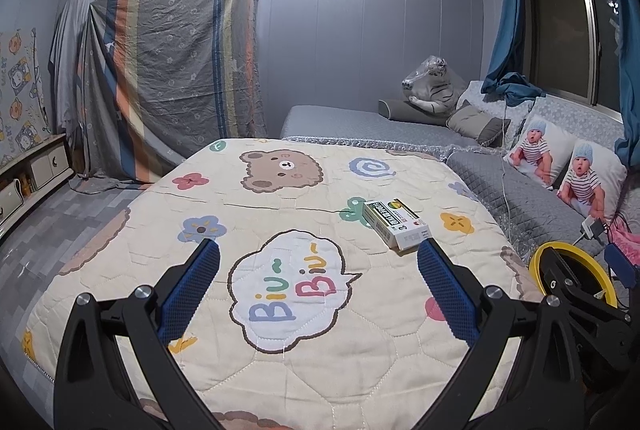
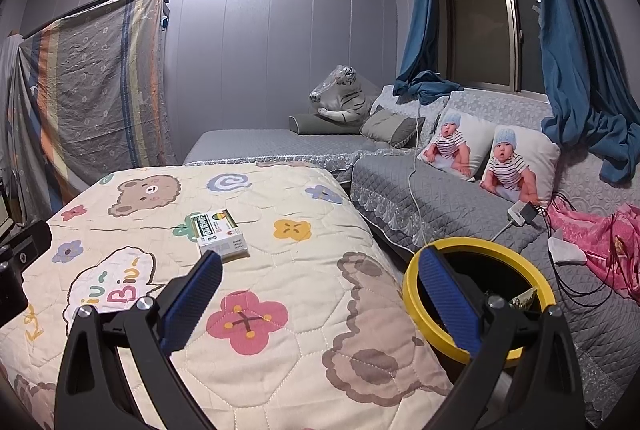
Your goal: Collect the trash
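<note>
A small green and white cardboard box (image 1: pixel 396 224) lies flat on the cartoon quilt (image 1: pixel 280 330); it also shows in the right wrist view (image 2: pixel 221 236). My left gripper (image 1: pixel 319 256) is open and empty, low over the quilt, with the box just beyond its right finger. My right gripper (image 2: pixel 320 264) is open and empty; its left fingertip is just short of the box. A yellow-rimmed bin (image 2: pixel 480 290) stands to the right of the quilt, behind my right finger, with some trash inside. The bin also shows in the left wrist view (image 1: pixel 576 270).
A grey quilted sofa (image 2: pixel 460 206) runs along the right with two baby-print pillows (image 2: pixel 516 166), cables, a charger (image 2: pixel 524 212) and pink cloth (image 2: pixel 592 234). A plush tiger (image 2: pixel 340 98) sits at the back. A draped sheet (image 1: pixel 172 58) covers furniture at the left.
</note>
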Action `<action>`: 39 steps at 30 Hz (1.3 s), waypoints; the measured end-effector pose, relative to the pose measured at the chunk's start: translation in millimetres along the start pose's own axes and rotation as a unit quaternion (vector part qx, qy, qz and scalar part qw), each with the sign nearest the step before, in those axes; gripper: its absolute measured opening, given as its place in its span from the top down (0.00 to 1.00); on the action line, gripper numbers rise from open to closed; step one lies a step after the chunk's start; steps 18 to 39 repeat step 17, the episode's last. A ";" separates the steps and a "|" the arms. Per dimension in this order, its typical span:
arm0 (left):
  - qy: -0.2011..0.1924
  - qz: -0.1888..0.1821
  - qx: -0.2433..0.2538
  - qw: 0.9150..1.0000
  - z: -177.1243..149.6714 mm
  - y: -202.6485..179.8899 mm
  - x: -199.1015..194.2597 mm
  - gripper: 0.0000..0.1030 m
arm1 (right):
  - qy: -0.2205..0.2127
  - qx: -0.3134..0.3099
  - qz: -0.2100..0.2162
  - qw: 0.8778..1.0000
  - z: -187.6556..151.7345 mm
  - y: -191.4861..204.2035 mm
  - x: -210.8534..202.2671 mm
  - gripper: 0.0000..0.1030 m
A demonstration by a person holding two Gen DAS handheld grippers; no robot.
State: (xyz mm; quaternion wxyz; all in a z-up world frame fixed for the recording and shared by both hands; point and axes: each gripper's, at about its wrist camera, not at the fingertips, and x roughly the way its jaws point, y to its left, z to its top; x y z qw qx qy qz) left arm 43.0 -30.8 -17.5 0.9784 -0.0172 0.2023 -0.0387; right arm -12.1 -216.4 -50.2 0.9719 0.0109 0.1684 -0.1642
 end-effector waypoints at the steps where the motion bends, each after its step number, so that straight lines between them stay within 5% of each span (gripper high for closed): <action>1: 0.000 -0.001 0.001 1.000 0.5 0.9 0.2 0.08 | 0.001 0.000 0.000 1.000 -2.1 -0.4 -1.1 0.08; 39: -0.009 -0.002 0.004 1.000 3.0 -1.3 -5.3 0.08 | 0.004 0.000 0.001 1.000 -2.9 -0.7 1.7 0.08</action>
